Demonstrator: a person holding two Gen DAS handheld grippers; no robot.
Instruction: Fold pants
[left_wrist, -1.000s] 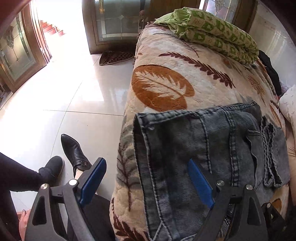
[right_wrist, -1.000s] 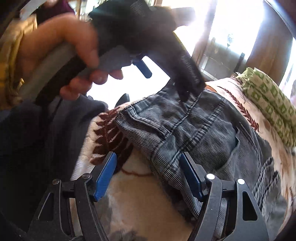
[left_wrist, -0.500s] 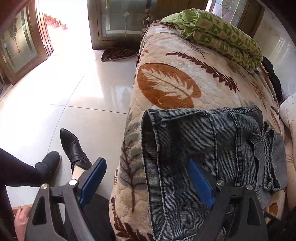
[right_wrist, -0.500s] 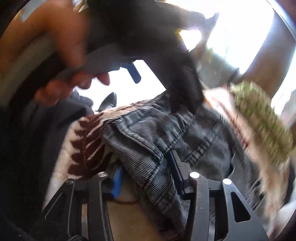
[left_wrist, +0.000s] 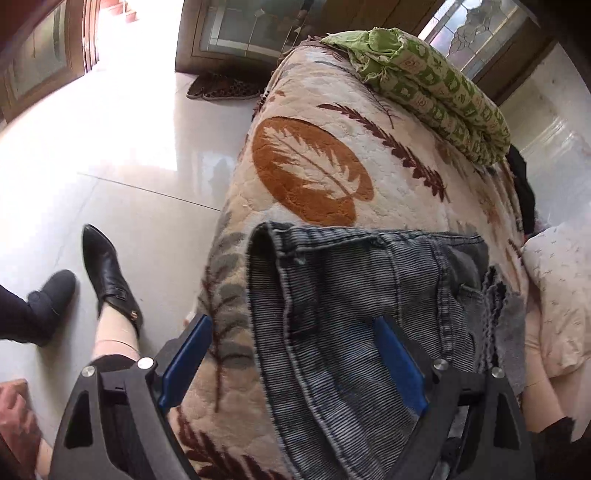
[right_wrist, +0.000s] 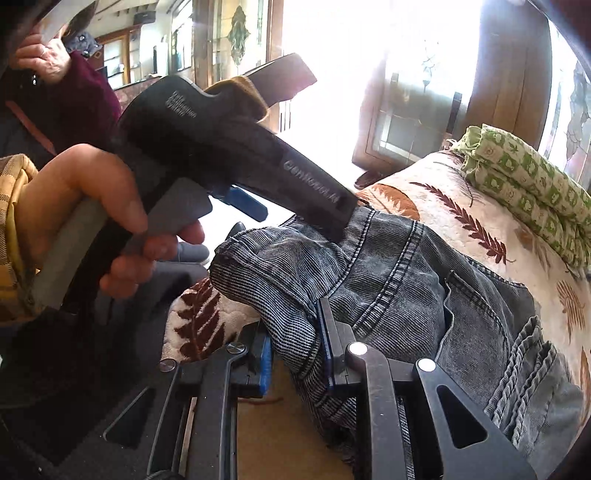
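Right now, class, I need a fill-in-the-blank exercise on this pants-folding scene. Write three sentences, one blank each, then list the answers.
1. The right tool is shut on the ____ edge.
2. The left tool has its jaws ____ over the pants.
3. A folded ____ quilt lies at the blanket's far end.

Missing words: pants; open; green
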